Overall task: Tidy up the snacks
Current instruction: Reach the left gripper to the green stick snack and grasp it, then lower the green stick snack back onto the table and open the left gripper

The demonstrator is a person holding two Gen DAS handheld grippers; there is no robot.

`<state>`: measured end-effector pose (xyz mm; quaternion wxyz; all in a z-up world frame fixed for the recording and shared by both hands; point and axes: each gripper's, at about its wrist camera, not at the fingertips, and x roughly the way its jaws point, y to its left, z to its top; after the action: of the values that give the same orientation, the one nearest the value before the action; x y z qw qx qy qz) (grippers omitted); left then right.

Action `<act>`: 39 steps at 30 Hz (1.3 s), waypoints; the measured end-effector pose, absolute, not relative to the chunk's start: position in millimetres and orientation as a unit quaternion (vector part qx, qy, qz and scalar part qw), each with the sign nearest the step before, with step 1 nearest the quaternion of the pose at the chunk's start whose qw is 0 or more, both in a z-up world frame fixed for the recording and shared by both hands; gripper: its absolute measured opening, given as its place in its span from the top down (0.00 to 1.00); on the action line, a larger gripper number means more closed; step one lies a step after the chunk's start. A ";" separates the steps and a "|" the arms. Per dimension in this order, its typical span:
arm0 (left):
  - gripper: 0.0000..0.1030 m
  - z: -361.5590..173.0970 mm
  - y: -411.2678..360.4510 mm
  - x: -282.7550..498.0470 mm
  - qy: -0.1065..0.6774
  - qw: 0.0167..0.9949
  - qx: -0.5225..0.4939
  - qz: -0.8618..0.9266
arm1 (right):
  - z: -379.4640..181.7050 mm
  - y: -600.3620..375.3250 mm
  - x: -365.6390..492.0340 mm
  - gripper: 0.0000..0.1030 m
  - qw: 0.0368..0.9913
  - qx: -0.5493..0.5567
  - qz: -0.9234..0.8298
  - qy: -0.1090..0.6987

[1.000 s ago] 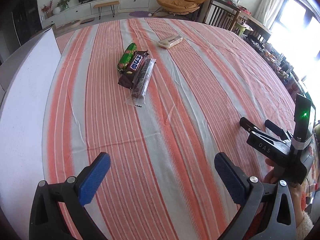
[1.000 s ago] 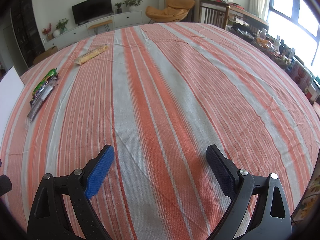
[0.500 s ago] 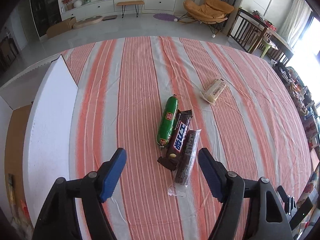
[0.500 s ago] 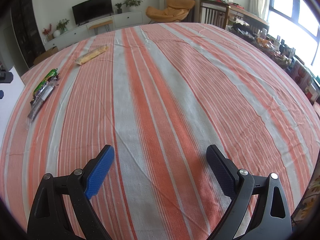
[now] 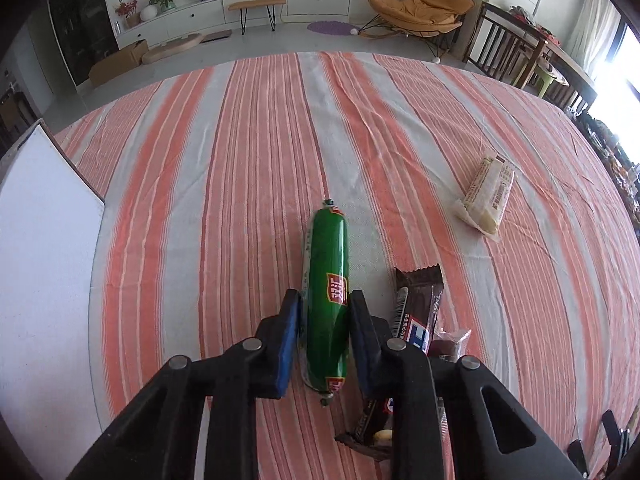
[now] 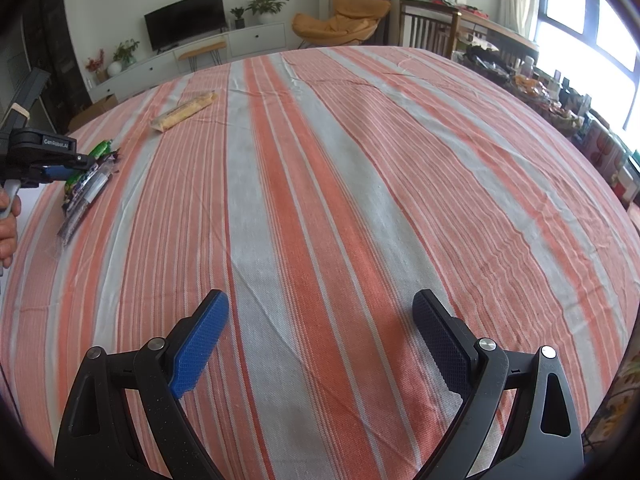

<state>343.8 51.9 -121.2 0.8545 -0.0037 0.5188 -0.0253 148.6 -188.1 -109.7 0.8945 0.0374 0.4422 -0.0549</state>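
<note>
My left gripper (image 5: 323,308) is shut on a green sausage snack (image 5: 326,272) that lies lengthwise between the fingers on the striped cloth. A dark chocolate bar (image 5: 416,304) lies just right of it, partly under the right finger, with a clear-wrapped dark bar (image 5: 450,340) beyond. A pale yellow wafer pack (image 5: 486,194) lies apart at the right. My right gripper (image 6: 320,320) is open and empty over bare cloth. The right wrist view shows the left gripper (image 6: 60,164) at the snack group (image 6: 86,188) and the wafer pack (image 6: 184,111).
A white board (image 5: 44,248) lies along the table's left edge. The table's far edge drops to a living room floor with chairs (image 5: 508,48) to the right. Cluttered items (image 6: 560,96) sit beyond the table's right edge.
My left gripper has moved forward and down over the snack group and has shut on the green sausage snack. The right gripper has stayed still and open.
</note>
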 end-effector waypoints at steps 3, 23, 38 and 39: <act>0.78 -122.5 44.1 330.8 0.509 0.860 0.017 -0.045 | -110.3 -187.1 149.4 0.07 0.894 0.033 -0.056 0.444; 0.78 -118.0 56.8 163.6 0.486 0.871 -0.065 -0.028 | -110.3 -189.4 148.8 0.07 0.895 0.039 -0.051 0.441; 0.32 -129.7 52.4 154.4 0.451 0.893 -0.001 0.015 | -111.1 -187.6 150.0 0.07 0.894 0.032 -0.055 0.443; 0.27 -131.3 56.8 154.6 0.450 0.893 -0.014 0.018 | -111.1 -187.6 150.0 0.07 0.894 0.032 -0.055 0.443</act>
<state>154.6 56.8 -131.3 0.8925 -0.0138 0.4505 0.0184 150.0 -187.6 -111.1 0.8941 0.0323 0.4434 -0.0545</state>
